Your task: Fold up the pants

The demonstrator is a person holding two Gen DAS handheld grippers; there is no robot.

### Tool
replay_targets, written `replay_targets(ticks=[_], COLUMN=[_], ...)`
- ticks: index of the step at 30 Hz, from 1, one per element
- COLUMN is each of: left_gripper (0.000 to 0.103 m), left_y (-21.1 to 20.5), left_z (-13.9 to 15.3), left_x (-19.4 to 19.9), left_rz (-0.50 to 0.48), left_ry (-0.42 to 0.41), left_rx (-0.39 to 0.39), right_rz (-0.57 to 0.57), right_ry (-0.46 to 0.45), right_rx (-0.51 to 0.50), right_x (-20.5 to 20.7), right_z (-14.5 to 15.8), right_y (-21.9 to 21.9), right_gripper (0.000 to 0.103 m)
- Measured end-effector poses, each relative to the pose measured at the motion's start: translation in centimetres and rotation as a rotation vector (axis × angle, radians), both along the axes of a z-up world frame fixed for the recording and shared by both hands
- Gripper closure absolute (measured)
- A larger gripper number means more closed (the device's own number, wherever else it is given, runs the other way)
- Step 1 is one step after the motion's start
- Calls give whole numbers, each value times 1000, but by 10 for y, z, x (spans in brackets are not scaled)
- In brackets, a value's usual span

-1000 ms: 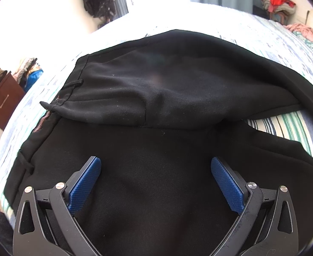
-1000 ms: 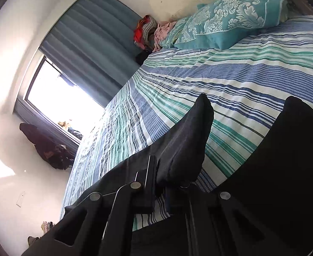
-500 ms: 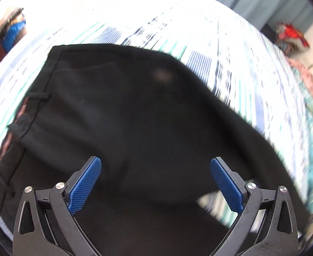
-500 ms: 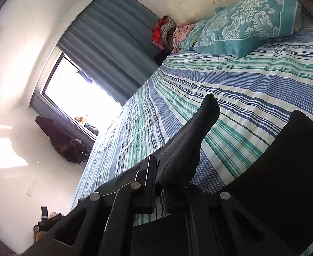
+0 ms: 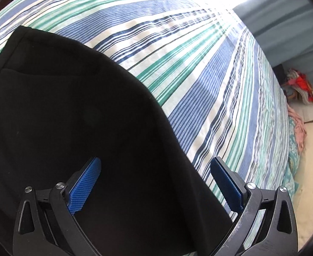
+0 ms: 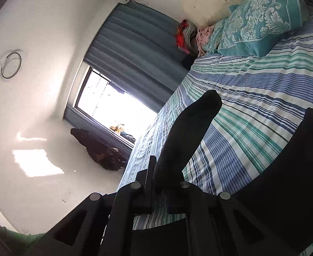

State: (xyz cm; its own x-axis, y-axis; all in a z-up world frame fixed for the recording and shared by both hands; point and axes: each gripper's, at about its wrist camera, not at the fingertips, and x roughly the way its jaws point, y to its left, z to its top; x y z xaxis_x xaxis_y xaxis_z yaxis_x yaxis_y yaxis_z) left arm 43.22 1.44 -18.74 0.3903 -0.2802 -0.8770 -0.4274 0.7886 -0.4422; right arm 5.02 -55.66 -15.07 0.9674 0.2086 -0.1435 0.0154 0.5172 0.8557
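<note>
Black pants lie spread on a striped bed sheet, filling the left and lower part of the left wrist view. Above them my left gripper stands open, its blue pads wide apart with nothing pinched; the pants' right edge runs between the fingers. In the right wrist view my right gripper is shut on a fold of the black pants, which sticks up past the fingers. More of the black cloth hangs at the lower right.
The bed sheet stretches away to teal patterned pillows and a heap of clothes at the far end. A blue curtain and a bright window stand beyond the bed. A dark bag sits on the floor.
The left gripper has swung to the right and rolled, so the pants' waist left the view and bare sheet fills the right. The right gripper tilted up a little, still holding the fold.
</note>
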Motion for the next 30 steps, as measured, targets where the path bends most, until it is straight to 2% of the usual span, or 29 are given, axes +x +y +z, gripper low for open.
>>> replay_targets(ticks=[1, 2, 3, 4, 5, 7, 10, 12, 15, 17, 21, 23, 26, 30], left_gripper=[2, 14, 33, 83, 98, 98, 98, 98, 98, 97, 97, 98, 98, 98], left_y=[-1, -3, -5, -7, -6, -1, 6, 16, 39, 49, 53, 46, 45, 42], left_z=[-2, -3, -3, -3, -2, 10, 50, 83, 108, 105, 66, 51, 42, 40], left_x=[7, 10, 13, 15, 16, 6, -27, -63, -122, -170, -237, -257, -283, -289], left_rz=[-1, -1, -1, -18, -46, -41, -110, -168, -221, -234, -275, -291, -292, -302], left_ry=[4, 6, 0, 4, 8, -30, -109, -170, -233, -244, -181, -150, -144, -140], left_rx=[4, 19, 45, 74, 59, 54, 38, 27, 40, 56, 127, 137, 163, 173], right_rz=[10, 23, 32, 38, 38, 15, -34, -55, -66, -67, -31, 13, 72, 77], right_ry=[-7, -21, -37, -49, -53, -30, 28, 64, 113, 209, 446, 600, 762, 829], right_rx=[6, 17, 30, 42, 53, 64, 57, 58, 20, -17, -112, -215, -363, -443], right_x=[-2, -4, -5, -7, -9, -10, -10, -11, -22, -30, -37, -30, -22, -23], right_z=[0, -1, 0, 0, -1, -5, -9, -6, 8, 14, -6, -22, -39, -44], right_y=[0, 0, 1, 0, 0, -3, -11, -18, -31, -43, -60, -57, -46, -41], right_gripper=[97, 97, 97, 97, 97, 97, 97, 97, 97, 97, 97, 97, 97, 96])
